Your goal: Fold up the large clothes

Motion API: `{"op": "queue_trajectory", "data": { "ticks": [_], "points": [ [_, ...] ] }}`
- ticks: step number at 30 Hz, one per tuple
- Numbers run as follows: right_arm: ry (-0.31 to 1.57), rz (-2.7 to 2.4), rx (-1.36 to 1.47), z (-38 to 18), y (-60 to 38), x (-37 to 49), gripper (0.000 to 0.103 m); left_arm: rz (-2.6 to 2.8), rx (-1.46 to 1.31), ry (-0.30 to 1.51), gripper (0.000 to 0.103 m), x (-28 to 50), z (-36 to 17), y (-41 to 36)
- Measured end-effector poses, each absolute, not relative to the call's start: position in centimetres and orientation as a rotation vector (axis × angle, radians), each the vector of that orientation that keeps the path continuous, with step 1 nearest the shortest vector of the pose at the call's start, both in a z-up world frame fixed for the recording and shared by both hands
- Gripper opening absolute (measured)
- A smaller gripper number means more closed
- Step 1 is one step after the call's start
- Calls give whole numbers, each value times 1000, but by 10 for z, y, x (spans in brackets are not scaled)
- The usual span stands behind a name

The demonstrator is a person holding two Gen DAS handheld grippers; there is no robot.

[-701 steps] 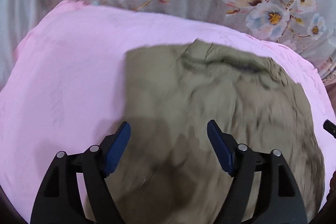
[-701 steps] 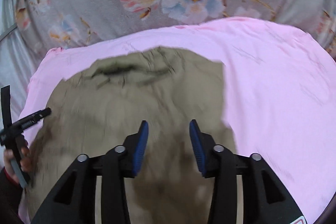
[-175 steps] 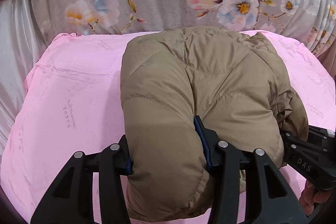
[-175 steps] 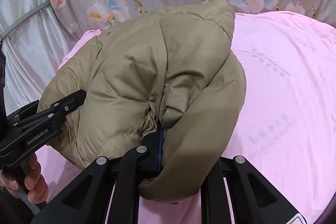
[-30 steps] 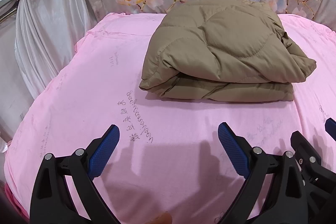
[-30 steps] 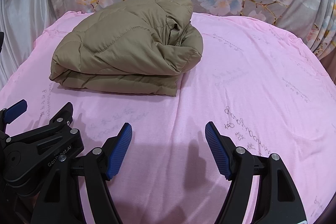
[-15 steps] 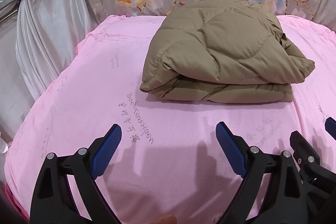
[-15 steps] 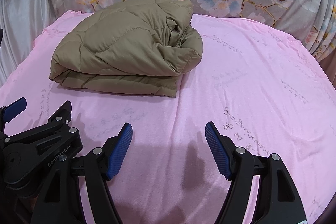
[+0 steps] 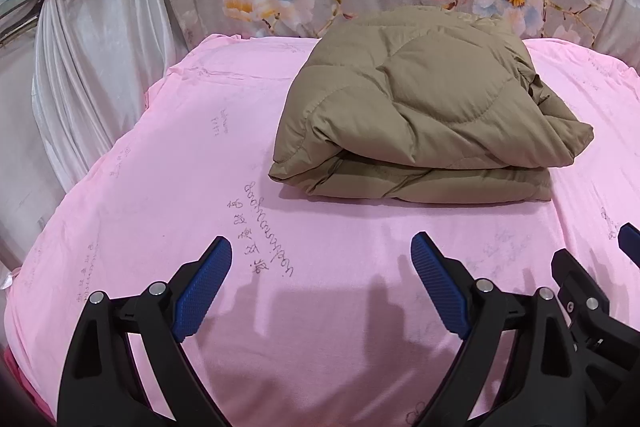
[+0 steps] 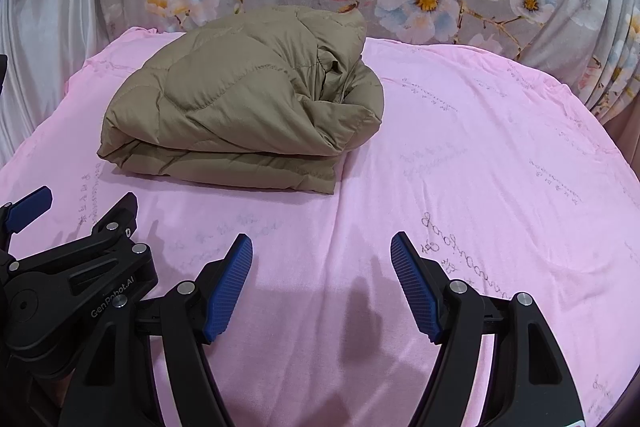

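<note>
Spread flat across the pink sheet (image 9: 168, 187) at the start, then lifted and bunched in both clamps; now folded into a thick two-layer bundle, the khaki quilted jacket (image 9: 420, 107) resting on the sheet. Released since: left gripper (image 9: 322, 267) and right gripper (image 10: 322, 263) spread wide, drawn back from the jacket, empty.

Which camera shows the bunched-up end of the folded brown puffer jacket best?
The right wrist view: the folded brown puffer jacket turns its crumpled end toward that camera. The left wrist view shows mostly its smooth quilted top and stacked front edges.
</note>
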State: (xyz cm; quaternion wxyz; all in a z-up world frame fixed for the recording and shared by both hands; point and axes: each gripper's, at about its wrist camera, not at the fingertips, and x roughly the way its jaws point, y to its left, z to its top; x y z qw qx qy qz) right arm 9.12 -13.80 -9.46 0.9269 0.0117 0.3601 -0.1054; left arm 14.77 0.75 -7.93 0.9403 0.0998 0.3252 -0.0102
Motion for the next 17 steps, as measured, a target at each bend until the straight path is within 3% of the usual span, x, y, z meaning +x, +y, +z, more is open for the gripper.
{"op": "queue_trajectory", "data": {
  "ticks": [17],
  "points": [
    [736, -218, 22, -94, -137, 91, 70, -28, 199, 661, 86, 145, -80, 5]
  ]
}}
